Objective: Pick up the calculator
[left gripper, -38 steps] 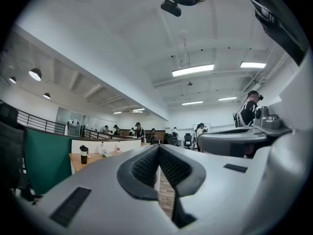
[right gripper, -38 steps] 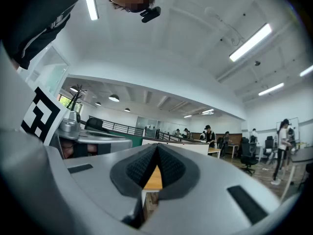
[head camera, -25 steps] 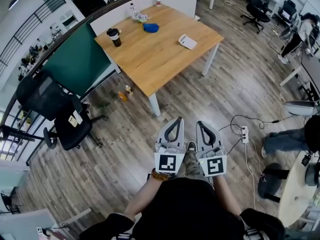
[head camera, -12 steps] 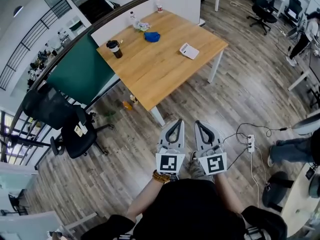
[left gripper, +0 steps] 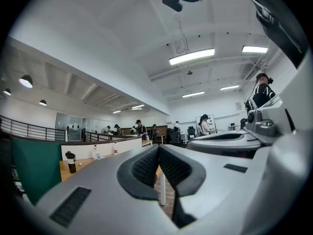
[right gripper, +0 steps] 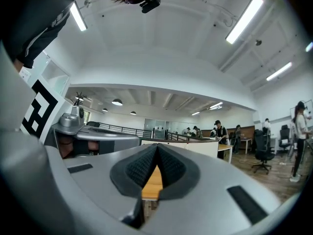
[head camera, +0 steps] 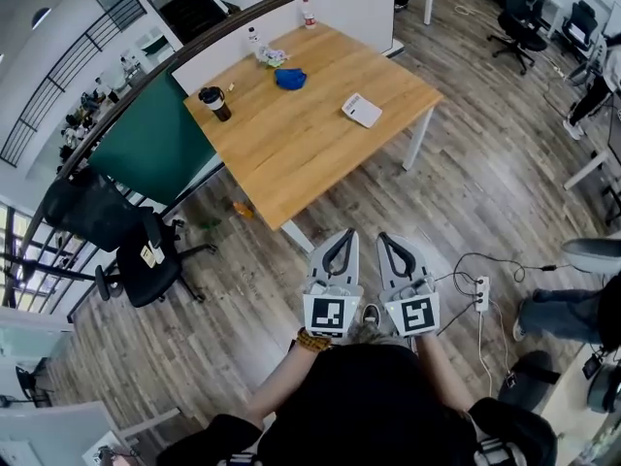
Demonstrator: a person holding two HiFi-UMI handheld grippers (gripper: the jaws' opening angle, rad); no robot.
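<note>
Wooden table [head camera: 291, 153] in our head view carries the white calculator [head camera: 362, 110], print too small to read, well apart from left gripper [head camera: 338, 244] and right gripper [head camera: 393, 244]. Left gripper view: we see jaws pressed together, nothing between. Right gripper view: likewise closed, empty.

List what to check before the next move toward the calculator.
1. Calculator visible, lying on table: ok.
2. Left gripper empty: ok.
3. Right gripper empty: ok.
4. Jaws open for a grasp: not ok, both shut.
5. Calculator within reach: not ok, both grippers are over the floor, short of the table.
6. Room around calculator: ok, cup stands far off.
</note>
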